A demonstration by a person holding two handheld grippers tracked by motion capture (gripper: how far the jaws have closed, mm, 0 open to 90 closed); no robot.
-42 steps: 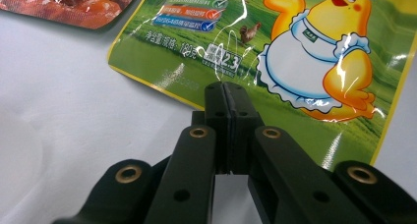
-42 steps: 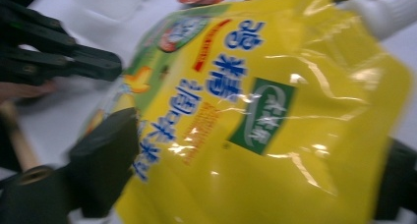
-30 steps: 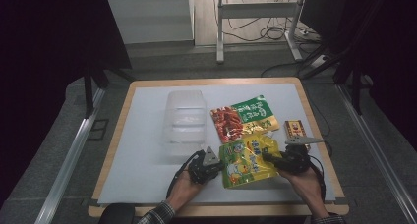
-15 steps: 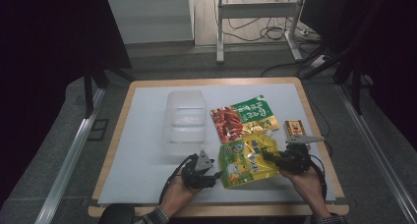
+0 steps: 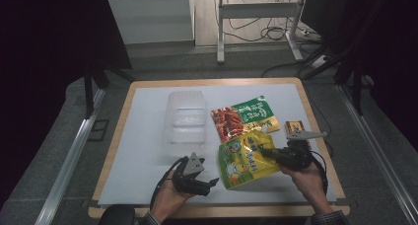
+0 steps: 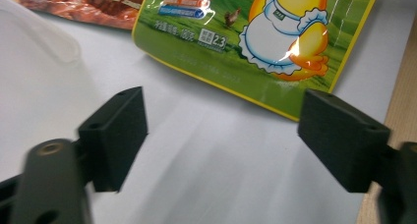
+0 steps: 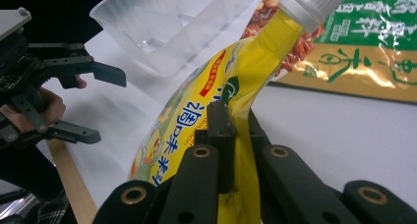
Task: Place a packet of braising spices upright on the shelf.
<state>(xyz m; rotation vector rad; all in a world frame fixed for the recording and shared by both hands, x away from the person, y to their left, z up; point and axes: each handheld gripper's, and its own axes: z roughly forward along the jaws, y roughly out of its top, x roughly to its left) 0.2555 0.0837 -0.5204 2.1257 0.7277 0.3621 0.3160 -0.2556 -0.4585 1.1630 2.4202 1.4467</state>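
The jaws of the left gripper have just been opening and stand wide apart with nothing between them, just beside the near left corner of the yellow pouch. The jaws of the right gripper are squeezed tight on the pouch's right edge, and the pouch lies on the white worktop with its white cap pointing away. Farther back are a red and green packet, a clear plastic box and a small box.
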